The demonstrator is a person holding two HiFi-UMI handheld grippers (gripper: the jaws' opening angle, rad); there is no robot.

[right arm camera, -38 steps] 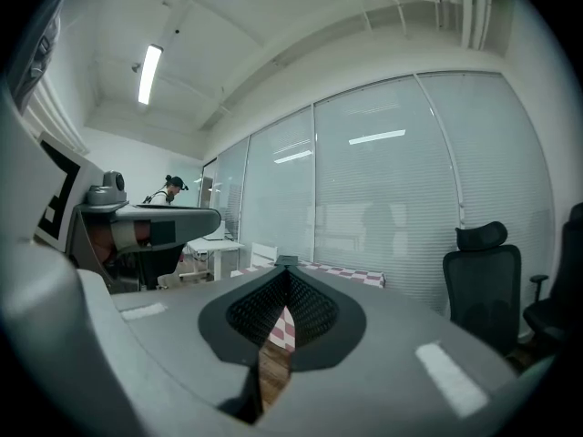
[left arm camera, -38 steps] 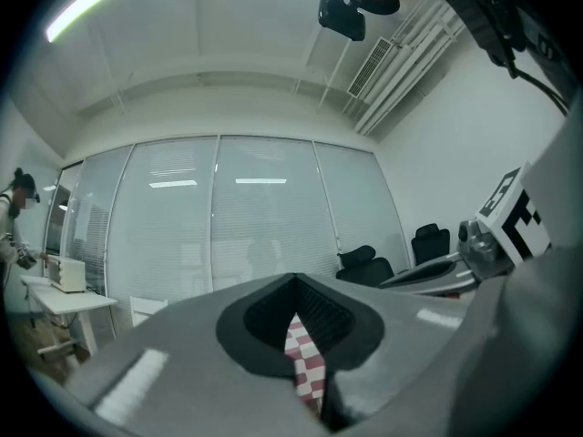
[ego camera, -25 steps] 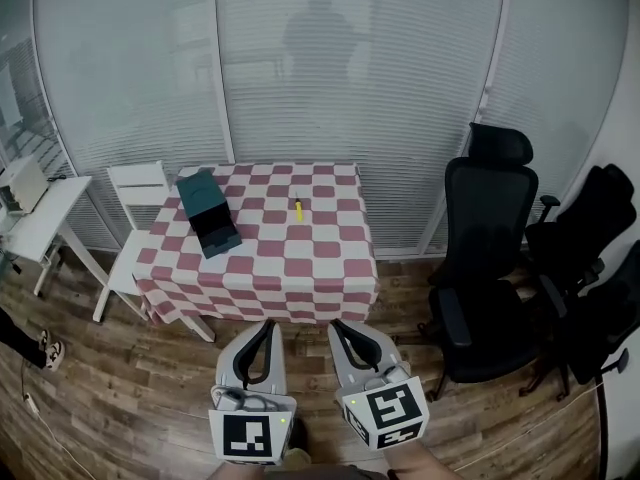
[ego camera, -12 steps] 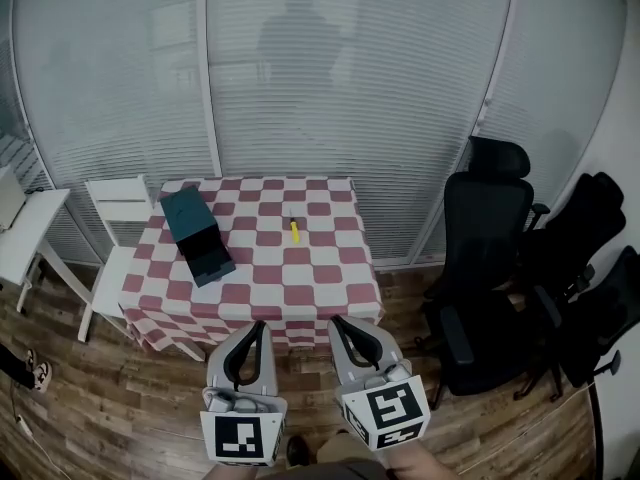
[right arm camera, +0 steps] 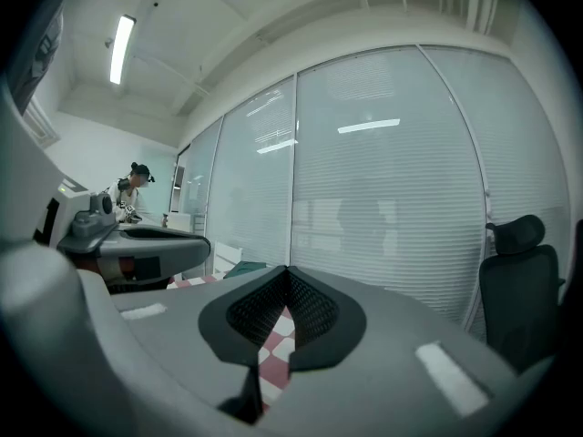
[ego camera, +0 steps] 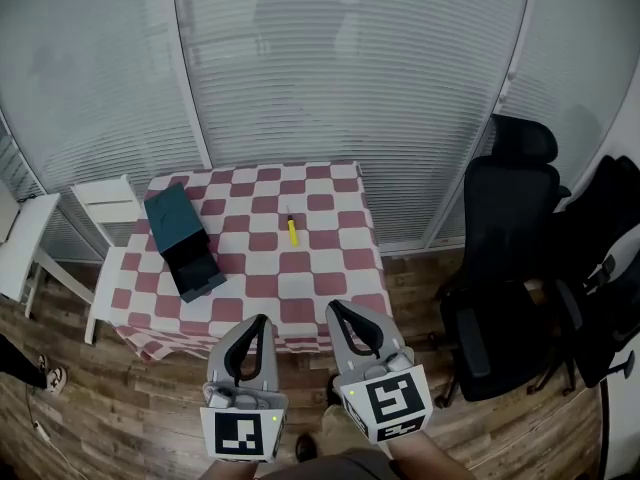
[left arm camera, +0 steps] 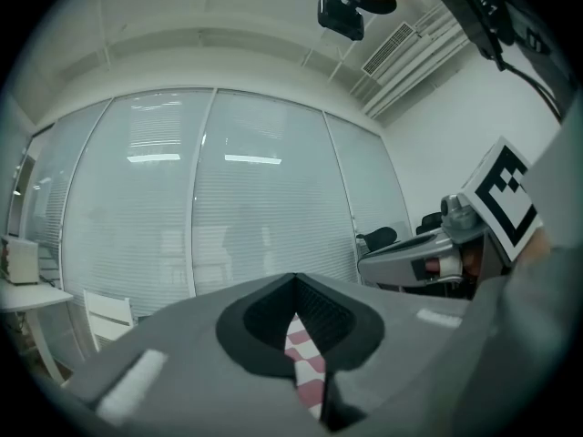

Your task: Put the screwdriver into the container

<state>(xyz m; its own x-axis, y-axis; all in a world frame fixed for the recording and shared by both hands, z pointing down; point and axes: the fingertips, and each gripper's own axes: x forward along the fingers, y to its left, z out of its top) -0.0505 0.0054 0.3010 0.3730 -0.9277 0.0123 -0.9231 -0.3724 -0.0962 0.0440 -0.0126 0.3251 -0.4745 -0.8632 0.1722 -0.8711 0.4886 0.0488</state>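
Lying near the middle of the checkered tabletop [ego camera: 330,258], the yellow-handled screwdriver [ego camera: 291,230] is well apart from the dark teal container [ego camera: 180,240], which rests on the tabletop's left side. Both grippers hover side by side above the wooden floor [ego camera: 150,408], just short of the tabletop's near edge. The left gripper [ego camera: 262,322] has its jaws closed together with nothing held, and the right gripper [ego camera: 336,309] is likewise closed and empty. A black office chair [ego camera: 505,218] stands to the right.
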